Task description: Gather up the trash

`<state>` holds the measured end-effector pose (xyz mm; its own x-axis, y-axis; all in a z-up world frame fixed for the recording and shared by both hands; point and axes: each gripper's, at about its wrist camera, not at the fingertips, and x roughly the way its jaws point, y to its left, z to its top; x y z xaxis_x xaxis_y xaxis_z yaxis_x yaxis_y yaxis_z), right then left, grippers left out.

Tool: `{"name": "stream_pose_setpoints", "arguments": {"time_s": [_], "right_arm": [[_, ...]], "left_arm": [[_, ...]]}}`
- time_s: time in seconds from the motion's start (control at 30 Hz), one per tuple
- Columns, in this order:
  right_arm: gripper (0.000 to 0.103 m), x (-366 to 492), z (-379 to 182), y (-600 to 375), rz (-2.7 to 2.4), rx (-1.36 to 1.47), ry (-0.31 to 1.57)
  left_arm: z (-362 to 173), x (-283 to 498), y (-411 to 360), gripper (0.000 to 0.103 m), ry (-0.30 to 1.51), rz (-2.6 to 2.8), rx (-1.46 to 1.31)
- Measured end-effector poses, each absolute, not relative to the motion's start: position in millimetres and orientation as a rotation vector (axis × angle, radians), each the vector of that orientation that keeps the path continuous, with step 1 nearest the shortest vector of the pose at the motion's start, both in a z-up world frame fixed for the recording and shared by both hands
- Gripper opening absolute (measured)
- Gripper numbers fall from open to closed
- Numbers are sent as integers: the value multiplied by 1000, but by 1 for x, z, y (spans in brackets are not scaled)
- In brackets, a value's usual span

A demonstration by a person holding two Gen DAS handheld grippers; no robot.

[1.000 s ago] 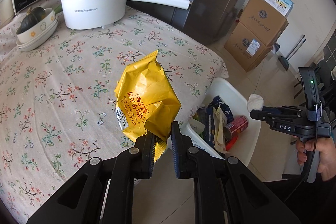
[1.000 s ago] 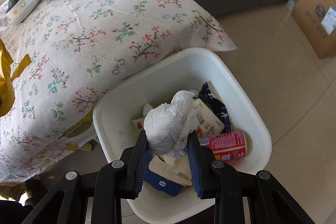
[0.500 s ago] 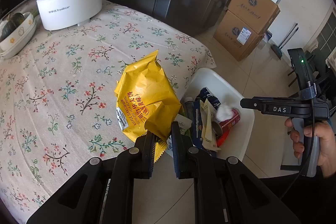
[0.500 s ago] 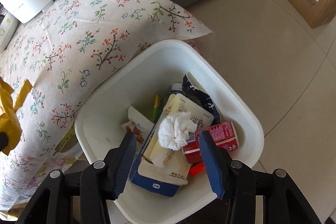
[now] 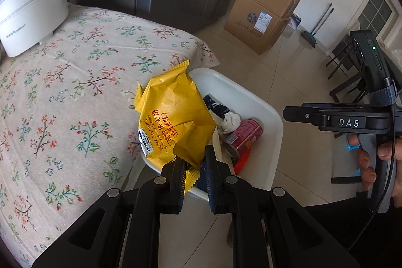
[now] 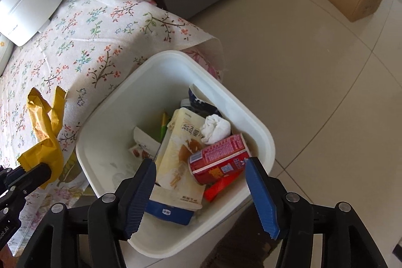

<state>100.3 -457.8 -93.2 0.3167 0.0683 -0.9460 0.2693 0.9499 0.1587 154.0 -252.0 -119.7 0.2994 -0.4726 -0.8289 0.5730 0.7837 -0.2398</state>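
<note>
One item is left that I can see: the yellow wrapper (image 5: 176,122), pinched by its lower edge in my left gripper (image 5: 193,175) at centre frame, hanging over the bin's (image 6: 261,127) near rim. My right gripper (image 6: 201,192) gapes wide and empty above the bin, where the tissue (image 6: 216,128), red can (image 6: 218,161) and cartons lie. I judge the job nearly finished.

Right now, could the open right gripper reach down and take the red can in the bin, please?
Probably yes: the right gripper hangs open directly above the white bin, and the red can lies on top of the trash, uncovered, with only the crumpled tissue touching it.
</note>
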Motion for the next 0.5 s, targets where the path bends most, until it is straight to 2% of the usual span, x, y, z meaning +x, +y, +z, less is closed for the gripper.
{"name": "stream_pose_setpoints", "arguments": {"time_s": [0.07,0.13,0.2,0.3,0.5], "right_arm": [[65,96,-93,-461,-144,313,1247],[67,92,-92,-464,-152,317,1243],[69,89,-90,-467,-163,322,1235],[72,87,-84,-467,-171,327,1217],[73,87,-73,-452,-144,302,1187]], "left_arm": [[-122,155,-260,16,1039,-717,118],[-124,155,-263,21,1040,-733,119],[-126,155,-264,46,1052,-730,119],[-120,151,-257,67,1030,-718,122],[-101,141,-220,73,1013,-655,103]]}}
